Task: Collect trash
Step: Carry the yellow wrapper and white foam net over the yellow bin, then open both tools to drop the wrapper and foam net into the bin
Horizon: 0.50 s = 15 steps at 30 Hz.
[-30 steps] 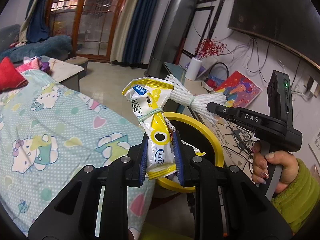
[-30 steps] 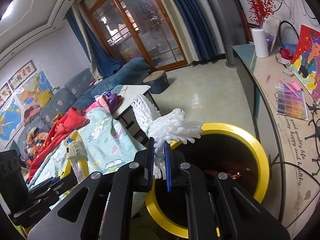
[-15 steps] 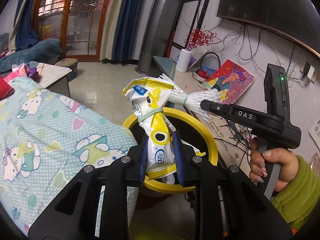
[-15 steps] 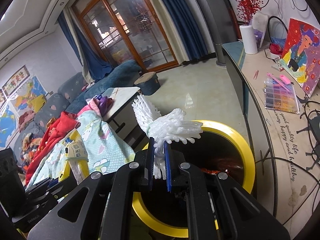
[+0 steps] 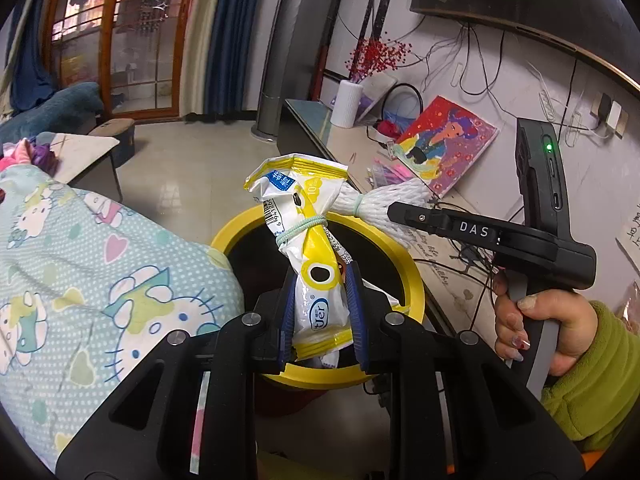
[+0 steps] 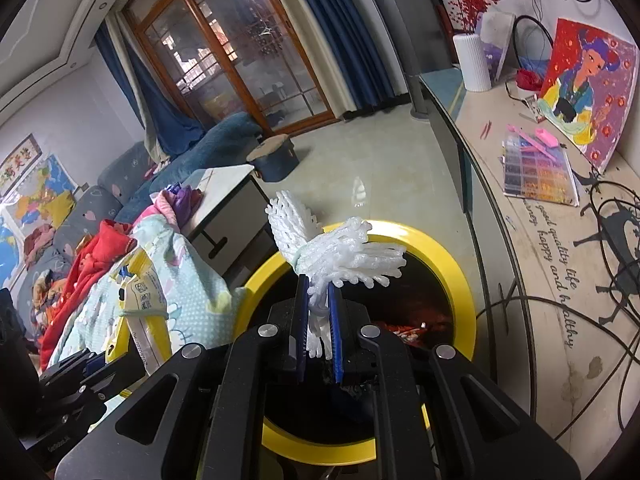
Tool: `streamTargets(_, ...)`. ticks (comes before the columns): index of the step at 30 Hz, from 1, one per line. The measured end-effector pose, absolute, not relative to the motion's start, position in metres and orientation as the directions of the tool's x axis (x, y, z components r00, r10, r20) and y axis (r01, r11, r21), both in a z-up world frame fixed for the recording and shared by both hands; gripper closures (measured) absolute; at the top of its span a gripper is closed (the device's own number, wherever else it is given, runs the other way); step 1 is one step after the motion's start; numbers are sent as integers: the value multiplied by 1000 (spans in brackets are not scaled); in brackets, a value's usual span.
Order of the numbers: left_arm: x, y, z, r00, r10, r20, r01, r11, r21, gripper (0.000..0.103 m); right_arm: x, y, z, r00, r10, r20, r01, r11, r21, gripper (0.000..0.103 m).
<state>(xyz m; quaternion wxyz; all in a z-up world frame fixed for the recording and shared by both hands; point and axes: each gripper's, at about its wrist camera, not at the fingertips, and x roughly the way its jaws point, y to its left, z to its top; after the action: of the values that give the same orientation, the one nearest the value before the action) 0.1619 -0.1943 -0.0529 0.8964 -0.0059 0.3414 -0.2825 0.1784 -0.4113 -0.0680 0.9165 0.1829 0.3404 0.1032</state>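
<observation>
Right wrist: knotted white foam netting [image 6: 340, 256], ribbed blue tongs [image 6: 318, 322].

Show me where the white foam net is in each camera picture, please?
Left wrist view: the white foam net sits right of centre, behind the yellow wrapper, pinched by the right gripper.
Right wrist view: the net is dead centre, sticking up between that gripper's blue pads.
Shared landmark: the yellow-rimmed bin just beyond it in both.
</observation>
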Motion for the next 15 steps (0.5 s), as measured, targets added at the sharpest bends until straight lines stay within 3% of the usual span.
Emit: streamTargets(15, 178, -211, -78, 556, -515, -652, 513, 830, -218, 85, 184, -415, -90, 692, 317, -648, -36, 912, 408, 91)
